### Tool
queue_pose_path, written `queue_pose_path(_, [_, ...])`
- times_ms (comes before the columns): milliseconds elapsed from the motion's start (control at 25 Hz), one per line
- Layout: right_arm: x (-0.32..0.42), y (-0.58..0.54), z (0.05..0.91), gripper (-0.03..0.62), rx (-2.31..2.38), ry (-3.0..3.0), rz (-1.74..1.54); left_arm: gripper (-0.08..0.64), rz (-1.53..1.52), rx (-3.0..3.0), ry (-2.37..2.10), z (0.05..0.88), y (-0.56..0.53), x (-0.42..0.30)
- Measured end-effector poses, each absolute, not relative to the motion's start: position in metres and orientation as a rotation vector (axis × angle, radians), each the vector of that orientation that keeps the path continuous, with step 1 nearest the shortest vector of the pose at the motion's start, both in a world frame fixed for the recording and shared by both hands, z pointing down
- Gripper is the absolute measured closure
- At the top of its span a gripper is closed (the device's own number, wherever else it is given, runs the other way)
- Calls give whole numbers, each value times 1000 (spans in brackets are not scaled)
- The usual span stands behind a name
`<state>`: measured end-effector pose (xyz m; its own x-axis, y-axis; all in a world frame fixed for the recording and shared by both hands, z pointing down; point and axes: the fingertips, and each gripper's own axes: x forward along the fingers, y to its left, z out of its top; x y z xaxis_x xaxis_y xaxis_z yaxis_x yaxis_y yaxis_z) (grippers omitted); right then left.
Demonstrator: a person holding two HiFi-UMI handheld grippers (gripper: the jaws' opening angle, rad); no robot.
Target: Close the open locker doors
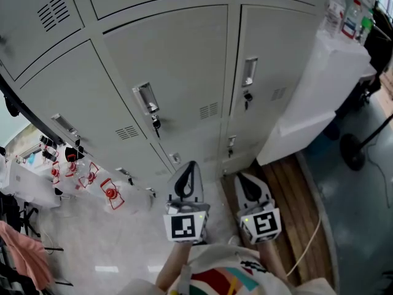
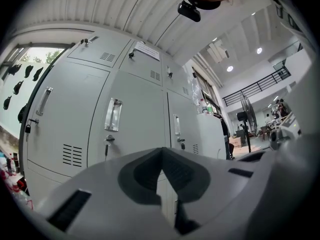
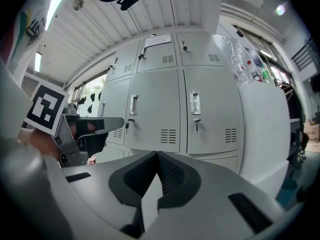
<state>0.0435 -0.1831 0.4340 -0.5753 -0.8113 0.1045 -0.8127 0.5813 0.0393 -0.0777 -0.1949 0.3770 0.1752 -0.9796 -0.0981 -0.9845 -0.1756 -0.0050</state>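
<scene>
The left tongs [image 2: 161, 151] are pointing at a bank of grey locker doors [image 2: 131, 115], their jaws meeting tip to tip with nothing between them. The doors straight ahead are sitting flush, and a key [image 2: 106, 145] is hanging below a metal handle [image 2: 113, 114]. A standing fan [image 2: 244, 115] is showing at the right.
</scene>
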Motion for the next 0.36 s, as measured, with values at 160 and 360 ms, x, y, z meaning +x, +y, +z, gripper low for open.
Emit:
queue_pose_path(160, [43, -182, 432, 588, 1392, -2693, 1, 554, 76, -2344, 1987, 382, -197, -83])
queue_pose_path(360, [39, -178, 433, 588, 1375, -2692, -4, 554, 92, -2351, 1998, 384, -195, -87])
